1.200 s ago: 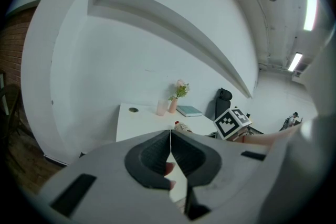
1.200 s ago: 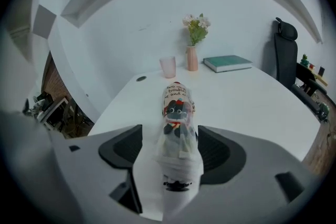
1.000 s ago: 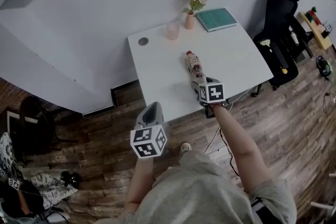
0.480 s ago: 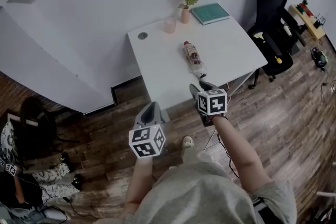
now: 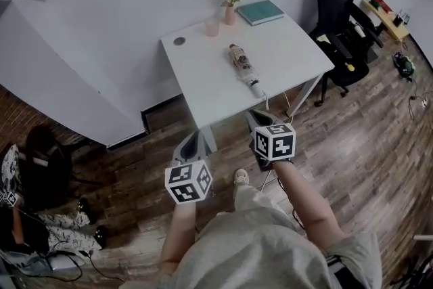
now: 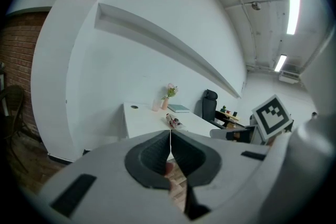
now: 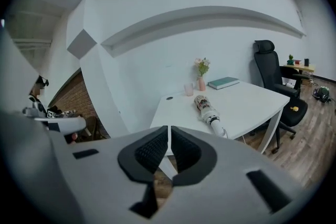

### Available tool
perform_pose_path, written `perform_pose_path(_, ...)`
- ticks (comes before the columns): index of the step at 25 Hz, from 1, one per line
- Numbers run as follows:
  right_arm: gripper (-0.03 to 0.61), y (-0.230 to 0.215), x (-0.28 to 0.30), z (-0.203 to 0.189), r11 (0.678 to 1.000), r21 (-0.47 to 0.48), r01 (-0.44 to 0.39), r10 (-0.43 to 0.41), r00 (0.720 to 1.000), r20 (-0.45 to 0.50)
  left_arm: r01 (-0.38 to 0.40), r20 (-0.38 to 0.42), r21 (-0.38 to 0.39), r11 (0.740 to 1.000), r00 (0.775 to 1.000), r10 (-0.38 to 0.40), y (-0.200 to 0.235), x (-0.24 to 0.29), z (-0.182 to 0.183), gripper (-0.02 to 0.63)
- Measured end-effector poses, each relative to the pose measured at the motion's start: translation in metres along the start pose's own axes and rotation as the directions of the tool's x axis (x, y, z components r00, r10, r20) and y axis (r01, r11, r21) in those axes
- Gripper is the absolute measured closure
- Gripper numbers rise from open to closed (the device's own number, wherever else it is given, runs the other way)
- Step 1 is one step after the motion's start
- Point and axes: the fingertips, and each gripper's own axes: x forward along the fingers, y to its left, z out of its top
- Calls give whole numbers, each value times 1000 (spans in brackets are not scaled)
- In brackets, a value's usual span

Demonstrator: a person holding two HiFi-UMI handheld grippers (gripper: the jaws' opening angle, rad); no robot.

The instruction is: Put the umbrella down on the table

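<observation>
The folded umbrella (image 5: 243,68), patterned with a white handle end, lies flat on the white table (image 5: 291,51), handle toward the near edge. It also shows in the right gripper view (image 7: 208,109) and the left gripper view (image 6: 173,121). Both grippers hang over the wooden floor, short of the table. My right gripper (image 5: 256,117) (image 7: 169,131) has just been closing and is shut with nothing between its jaws. My left gripper (image 5: 193,140) (image 6: 170,134) is shut and empty too.
At the table's far edge stand a flower vase (image 5: 231,7), a pink cup (image 5: 212,26) and a teal book (image 5: 260,11). A black office chair (image 5: 338,3) stands right of the table. A person sits on the floor at the far left (image 5: 20,213).
My right gripper has drawn back from the umbrella's handle end and off the table, and its jaws have closed. The left gripper has backed away as well. The umbrella stays on the table.
</observation>
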Motion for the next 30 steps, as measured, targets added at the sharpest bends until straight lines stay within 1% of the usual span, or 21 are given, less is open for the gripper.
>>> perform_pose_path(3,577,10,-25,-6,1000,-9,13,-13,1000,23,7,5,6,1000,1000,-7,-6,-20,-6,606)
perform_pose_path(10,578,33,-76,-21,999,-30,22,-20,997,75,17,15,12,1000,1000,-17,-18,-60,-16,606)
perform_pose_path(17,578,55,-123,-36,999,-38,4,0,993,118,25,29,23,999,999,-26,-36,-100,-28,604)
perform_pose_path(24,578,72,-155,-50,997,-71,-8,18,989,145,28,45,33,999,999,-30,-49,-127,-37,606)
perform_pose_path(30,578,84,-174,-58,996,-86,-15,29,985,168,17,58,43,999,998,-19,-51,-146,-40,604)
